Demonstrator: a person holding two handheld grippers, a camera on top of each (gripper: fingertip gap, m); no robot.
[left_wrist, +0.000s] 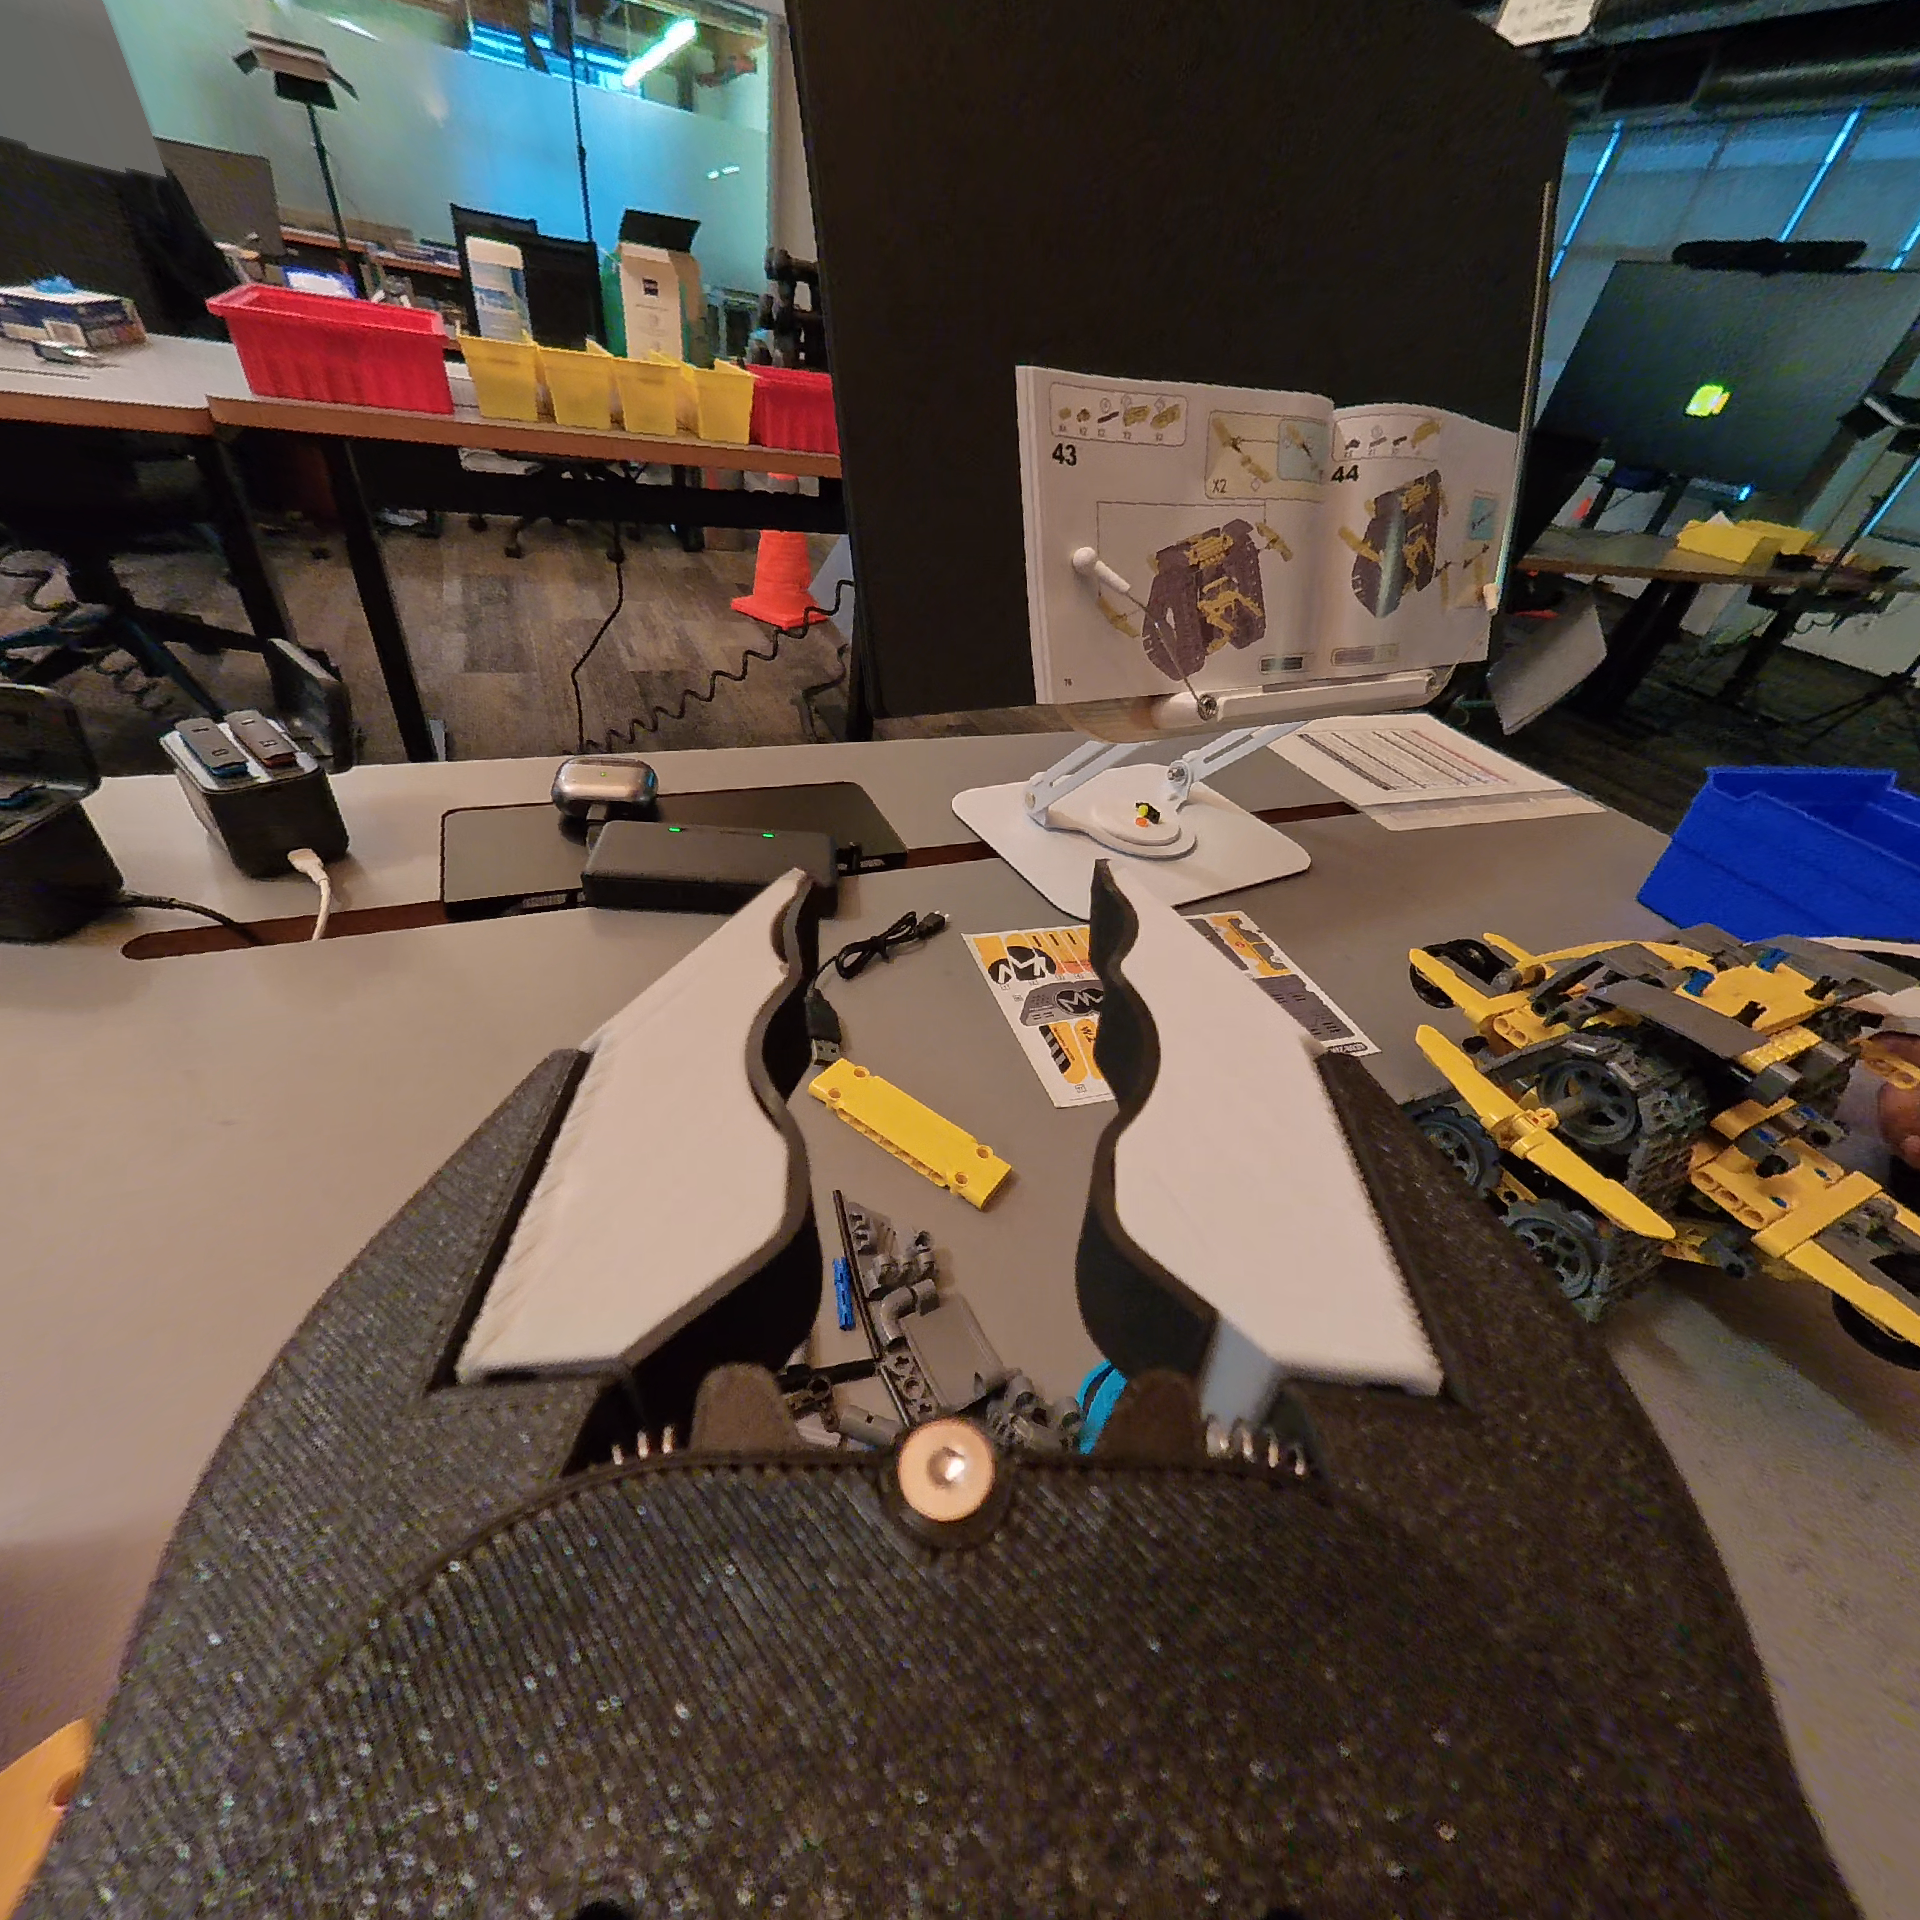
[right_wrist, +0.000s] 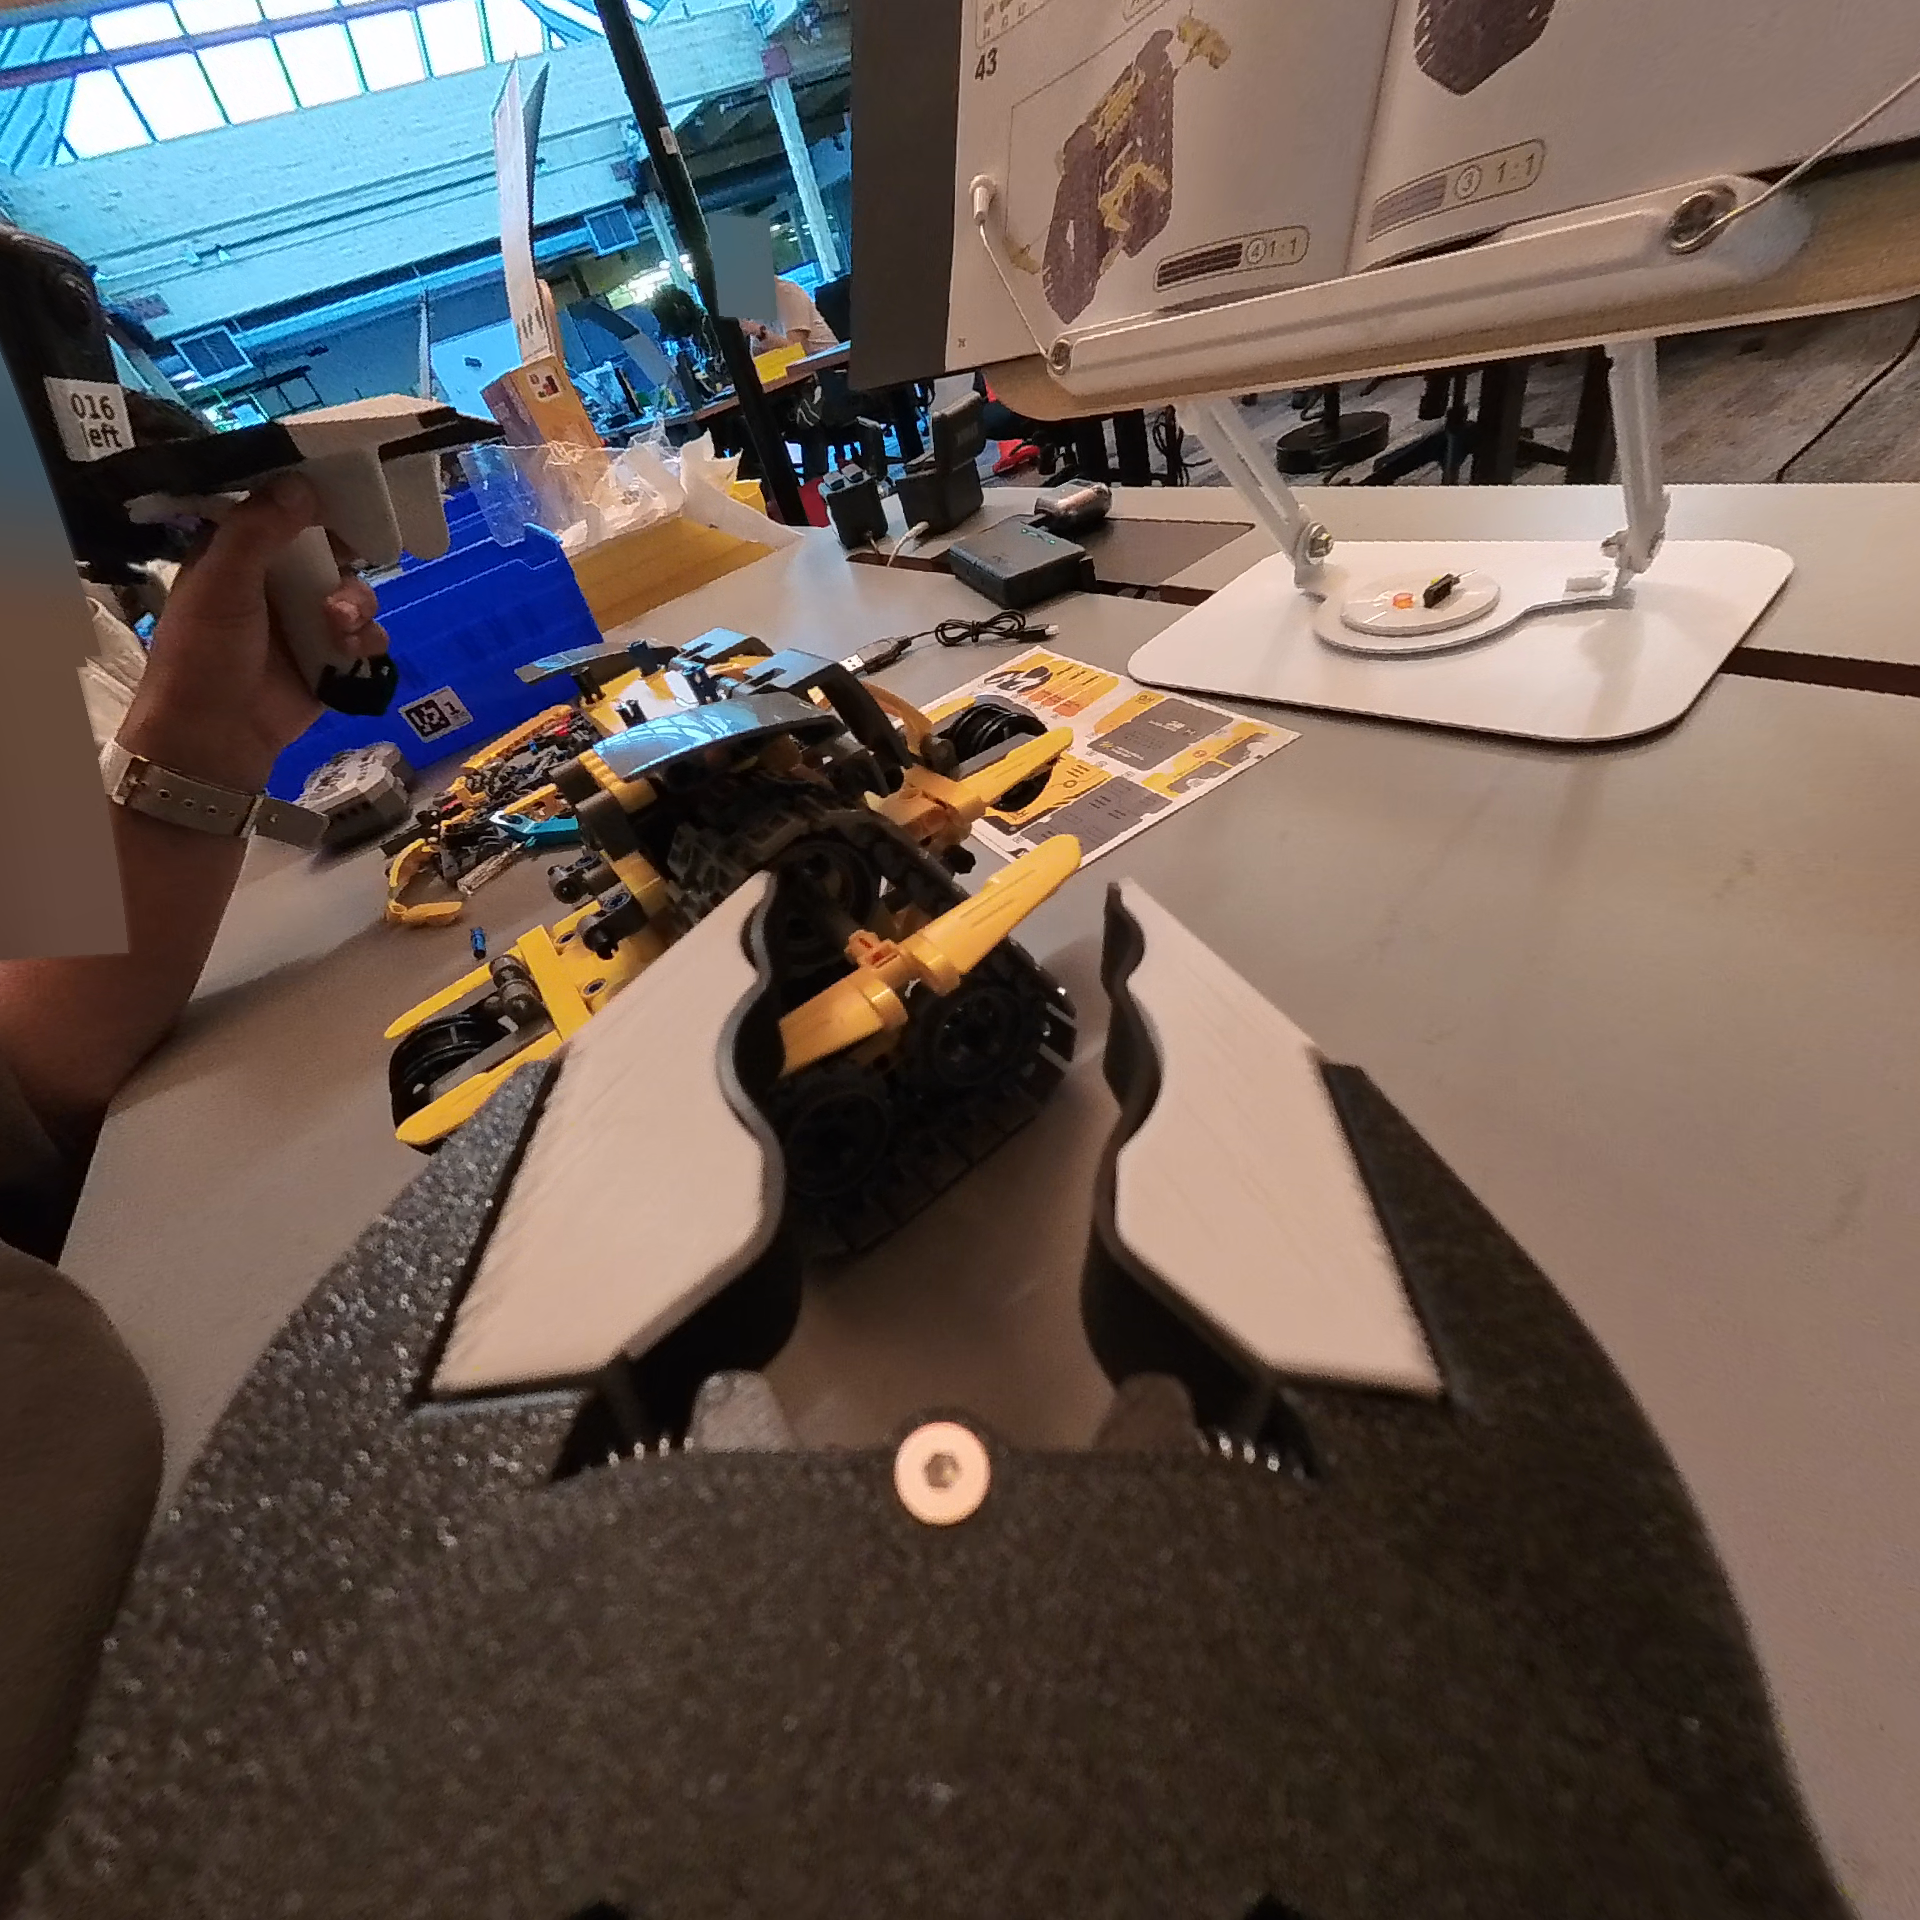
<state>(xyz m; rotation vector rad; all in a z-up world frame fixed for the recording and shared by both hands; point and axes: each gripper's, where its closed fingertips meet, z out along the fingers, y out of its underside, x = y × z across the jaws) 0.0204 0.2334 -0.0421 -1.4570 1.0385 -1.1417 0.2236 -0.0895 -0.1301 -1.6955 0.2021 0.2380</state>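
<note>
Evidently both were released: the left hand-held gripper (left_wrist: 951, 894) hovered above a yellow beam (left_wrist: 909, 1132), the right hand-held gripper (right_wrist: 935, 904) straddling the tracked model (right_wrist: 790, 894); squaring up seemed wise.

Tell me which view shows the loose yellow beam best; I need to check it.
The left wrist view: the yellow beam lies flat on the table, whole, seen between the open left gripper's fingers. The right wrist view does not show it clearly.
</note>
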